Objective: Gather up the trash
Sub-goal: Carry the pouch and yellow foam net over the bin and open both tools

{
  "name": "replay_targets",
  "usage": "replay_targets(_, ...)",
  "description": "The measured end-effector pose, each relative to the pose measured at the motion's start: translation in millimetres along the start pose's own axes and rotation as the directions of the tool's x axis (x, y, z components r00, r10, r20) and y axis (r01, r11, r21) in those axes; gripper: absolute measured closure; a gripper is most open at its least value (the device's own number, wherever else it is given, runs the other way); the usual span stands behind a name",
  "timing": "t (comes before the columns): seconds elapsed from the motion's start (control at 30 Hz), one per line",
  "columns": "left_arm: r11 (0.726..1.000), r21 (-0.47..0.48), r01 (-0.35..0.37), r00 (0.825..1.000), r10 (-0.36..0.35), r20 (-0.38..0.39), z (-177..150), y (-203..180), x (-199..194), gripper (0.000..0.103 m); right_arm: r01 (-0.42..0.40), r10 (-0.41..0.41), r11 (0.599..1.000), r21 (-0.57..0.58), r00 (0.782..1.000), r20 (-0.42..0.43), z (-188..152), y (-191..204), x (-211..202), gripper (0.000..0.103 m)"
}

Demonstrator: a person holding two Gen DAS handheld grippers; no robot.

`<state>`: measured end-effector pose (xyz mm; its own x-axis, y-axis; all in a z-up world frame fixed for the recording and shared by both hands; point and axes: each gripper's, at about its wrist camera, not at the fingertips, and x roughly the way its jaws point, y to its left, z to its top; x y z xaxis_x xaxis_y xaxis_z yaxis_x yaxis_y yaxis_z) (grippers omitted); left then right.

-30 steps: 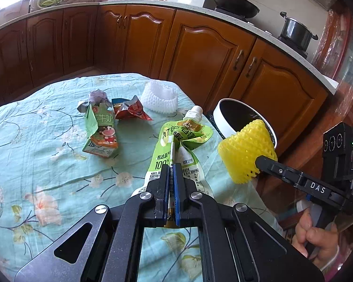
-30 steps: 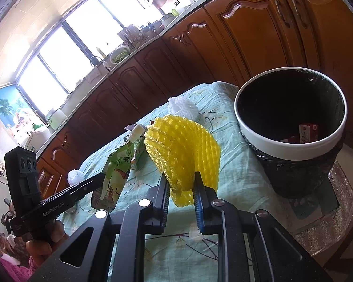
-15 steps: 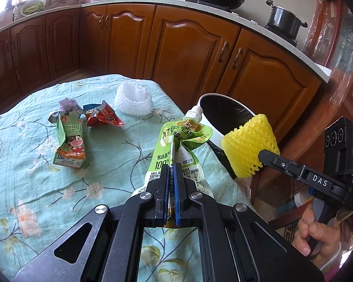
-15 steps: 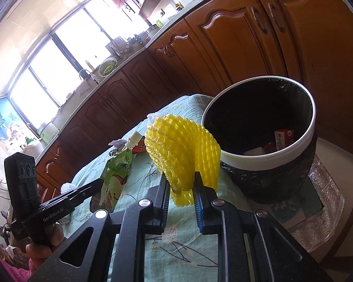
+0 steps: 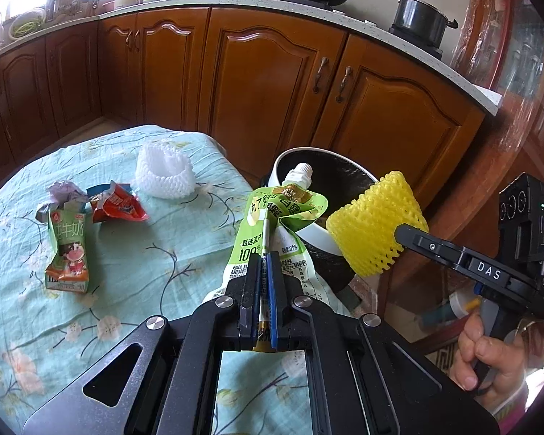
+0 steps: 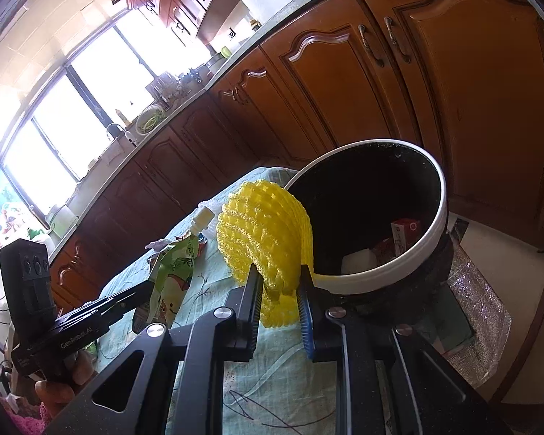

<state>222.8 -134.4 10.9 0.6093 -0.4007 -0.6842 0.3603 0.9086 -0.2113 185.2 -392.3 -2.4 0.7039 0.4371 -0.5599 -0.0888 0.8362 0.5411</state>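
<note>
My left gripper point(image 5: 264, 264) is shut on a green spouted drink pouch point(image 5: 277, 224), held above the table's right edge near the bin. My right gripper point(image 6: 280, 282) is shut on a yellow foam fruit net point(image 6: 263, 232) at the rim of the white-rimmed black trash bin point(image 6: 413, 250). The net point(image 5: 375, 223) and the bin point(image 5: 315, 233) also show in the left wrist view. The bin holds a red box and white scraps. The pouch shows in the right wrist view point(image 6: 172, 275).
On the floral tablecloth point(image 5: 134, 264) lie a green milk carton point(image 5: 68, 250), a red wrapper point(image 5: 118, 206), crumpled paper point(image 5: 63, 195) and a white foam net point(image 5: 163, 175). Wooden cabinets point(image 5: 272, 83) stand behind the table and bin.
Both grippers have moved right toward the bin with their loads. The yellow net now overlaps the bin's rim; the pouch hangs in front of the bin.
</note>
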Motion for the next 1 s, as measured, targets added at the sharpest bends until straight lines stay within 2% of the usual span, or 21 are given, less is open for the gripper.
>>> replay_targets(0.5, 0.996, 0.083, 0.034, 0.999, -0.033, -0.010, 38.8, -41.2, 34.7, 0.100, 0.060, -0.061, 0.998, 0.010, 0.996, 0.063, 32.8, -20.5, -9.3, 0.085)
replay_targets(1.0, 0.990, 0.141, 0.031, 0.997, -0.021, -0.072, 75.8, -70.2, 95.0, 0.100, 0.133, -0.134, 0.991, 0.032, 0.991, 0.021, 57.9, -53.7, 15.8, 0.084)
